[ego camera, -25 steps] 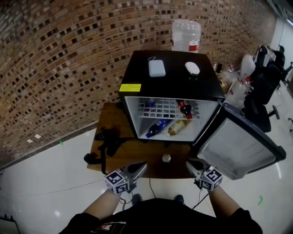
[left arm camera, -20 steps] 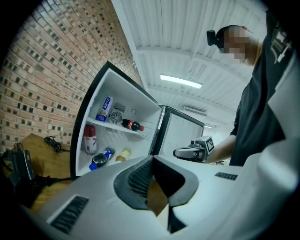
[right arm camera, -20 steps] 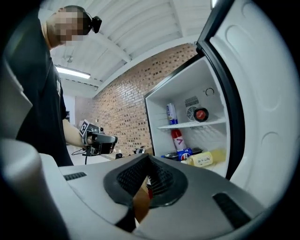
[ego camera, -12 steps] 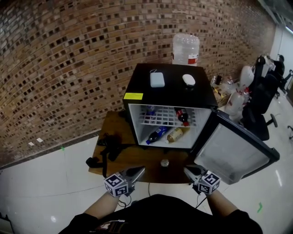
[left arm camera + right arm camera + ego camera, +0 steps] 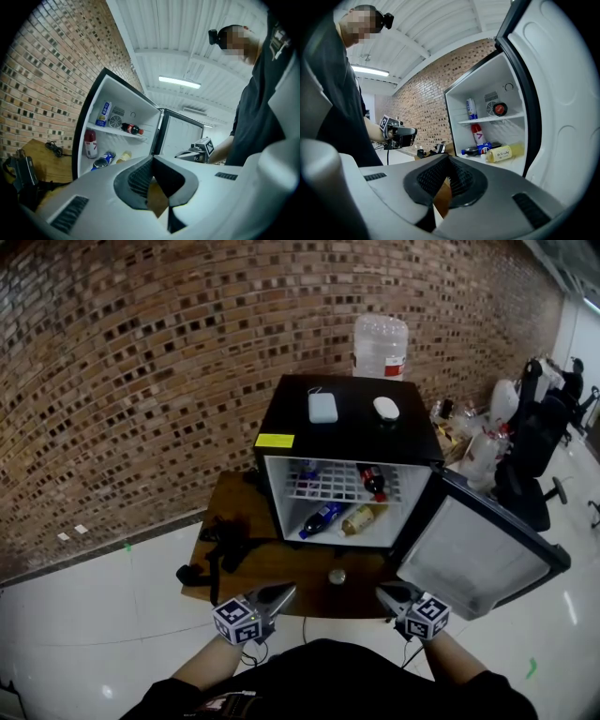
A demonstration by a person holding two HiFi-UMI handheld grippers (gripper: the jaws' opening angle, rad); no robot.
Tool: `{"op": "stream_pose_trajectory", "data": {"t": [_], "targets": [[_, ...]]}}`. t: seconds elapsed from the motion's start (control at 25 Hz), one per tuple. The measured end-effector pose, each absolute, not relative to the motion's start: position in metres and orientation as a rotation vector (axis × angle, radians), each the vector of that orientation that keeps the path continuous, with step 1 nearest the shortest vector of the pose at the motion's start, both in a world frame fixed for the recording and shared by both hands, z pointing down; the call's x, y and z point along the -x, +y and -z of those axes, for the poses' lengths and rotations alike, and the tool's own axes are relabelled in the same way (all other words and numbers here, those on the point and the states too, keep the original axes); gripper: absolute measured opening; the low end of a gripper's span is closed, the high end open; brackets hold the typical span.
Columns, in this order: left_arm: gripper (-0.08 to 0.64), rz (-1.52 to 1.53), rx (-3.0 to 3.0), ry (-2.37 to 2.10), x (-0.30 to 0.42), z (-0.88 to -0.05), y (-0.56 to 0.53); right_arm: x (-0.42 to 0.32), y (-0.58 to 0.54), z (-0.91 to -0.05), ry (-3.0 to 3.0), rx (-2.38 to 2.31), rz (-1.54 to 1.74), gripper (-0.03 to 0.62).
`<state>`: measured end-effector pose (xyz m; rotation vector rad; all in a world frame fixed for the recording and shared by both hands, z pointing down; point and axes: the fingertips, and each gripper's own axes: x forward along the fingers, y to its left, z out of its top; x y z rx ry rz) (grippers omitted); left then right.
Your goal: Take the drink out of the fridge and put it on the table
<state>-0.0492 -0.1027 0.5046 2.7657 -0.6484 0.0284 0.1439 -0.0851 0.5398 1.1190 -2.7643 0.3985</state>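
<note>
While clenched empty over the counter (image 5: 281, 559) edge, grasps nothing with left tool (image 5: 284, 592) or right tool (image 5: 383, 591); leaves drinks (image 5: 324, 517) inside the open fridge (image 5: 347, 423) well ahead; maybe one can (image 5: 337, 575) already out, just ahead.

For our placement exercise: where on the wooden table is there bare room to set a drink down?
The brown wooden table is bare between the tangled black straps and the small round silver object, before the open black fridge. Its left end is crowded.
</note>
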Motion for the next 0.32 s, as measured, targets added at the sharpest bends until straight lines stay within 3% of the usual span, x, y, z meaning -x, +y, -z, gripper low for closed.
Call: {"op": "stream_pose_trajectory", "data": {"t": [0.32], "targets": [[-0.006, -0.031, -2.769, -0.650, 0.0526, -0.5014, -0.1020, -0.1487, -0.0819, -0.5412, -2.743, -1.126, -0.389, 0.000]]}}
